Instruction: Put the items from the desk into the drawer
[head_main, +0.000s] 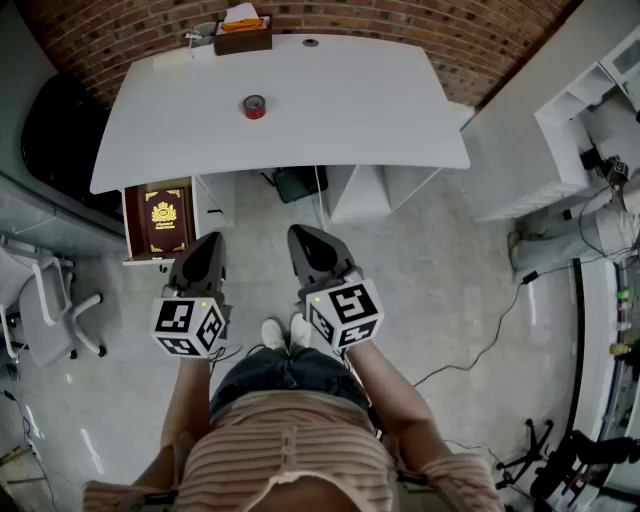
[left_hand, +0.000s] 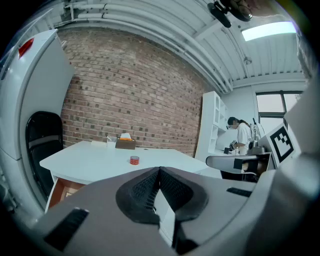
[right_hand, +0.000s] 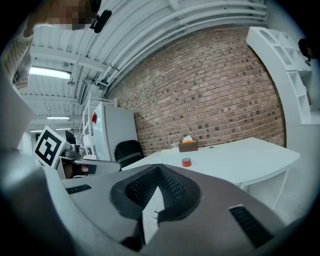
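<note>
Jaws on both of your tools are pressed together with nothing between them. Your left gripper (head_main: 205, 245) and your right gripper (head_main: 305, 240) sit side by side, low in front of your body. Their tips point toward the white desk (head_main: 340, 130) and stop short of its near edge.

A red tape roll (head_main: 255, 106) lies flat on the desk top, near the middle and a little to your left, apart from everything else. At the far edge stands a brown tissue box (head_main: 243, 36), with a small cup (head_main: 203, 34) just beside it on the left.

Under the desk's left end the drawer (head_main: 129, 215) is pulled open, and a dark red book (head_main: 165, 214) with a gold emblem lies in it. Your left gripper is the nearer of the two to that drawer. A black chair (head_main: 45, 135) stands left of the desk. Your white shoes (head_main: 285, 332) show on the grey floor between the two marker cubes.
</note>
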